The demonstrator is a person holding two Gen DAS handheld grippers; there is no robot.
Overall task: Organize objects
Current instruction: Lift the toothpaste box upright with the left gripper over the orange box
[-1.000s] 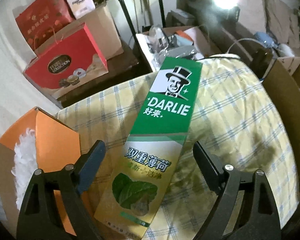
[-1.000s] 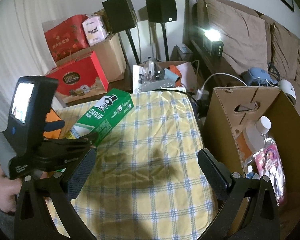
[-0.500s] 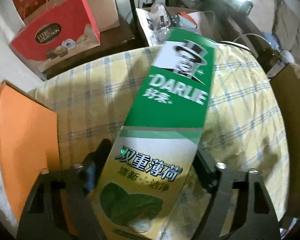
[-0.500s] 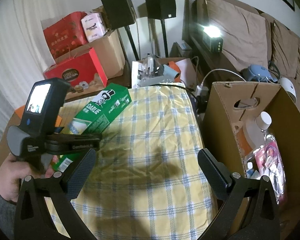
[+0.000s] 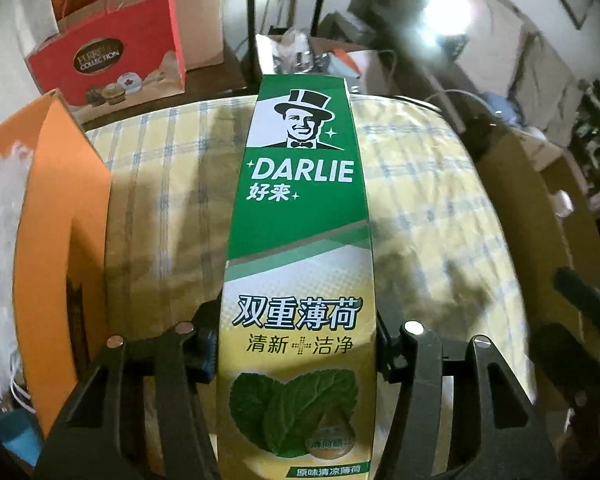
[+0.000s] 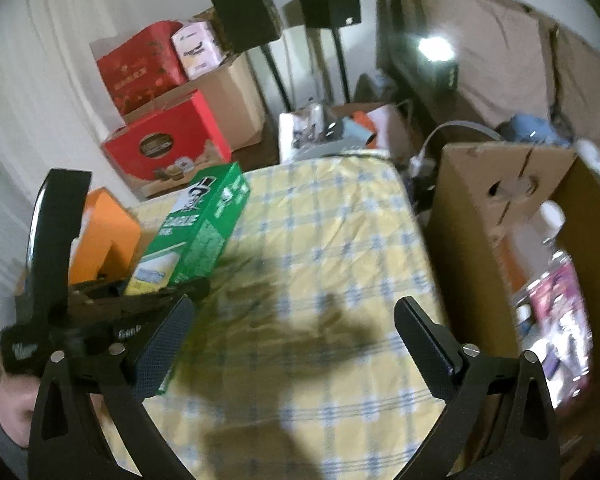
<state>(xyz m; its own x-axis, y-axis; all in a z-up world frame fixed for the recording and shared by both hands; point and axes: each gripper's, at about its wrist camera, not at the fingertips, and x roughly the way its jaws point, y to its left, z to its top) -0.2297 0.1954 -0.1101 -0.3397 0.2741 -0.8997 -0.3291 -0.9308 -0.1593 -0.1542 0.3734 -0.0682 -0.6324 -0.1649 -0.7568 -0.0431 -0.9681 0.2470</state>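
Left gripper (image 5: 298,356) angled steeply down, jaws just closed onto toothpaste box (image 5: 300,208), right gripper (image 6: 296,340) jaws wide, empty.

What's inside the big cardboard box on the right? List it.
In the cardboard box: a clear bottle with a white cap and a pink packet, with small blurred items beside them. The near wall hides the bottom, so anything lower cannot be seen.

- Dim room; one bright lamp (image 6: 434,50) on the far right, blown out w/ haze in both views.
- Soft shadows on checked cloth (image 6: 320,280).
- Motion blur, esp. right view edges.
- Fisheye bending, dark corners.
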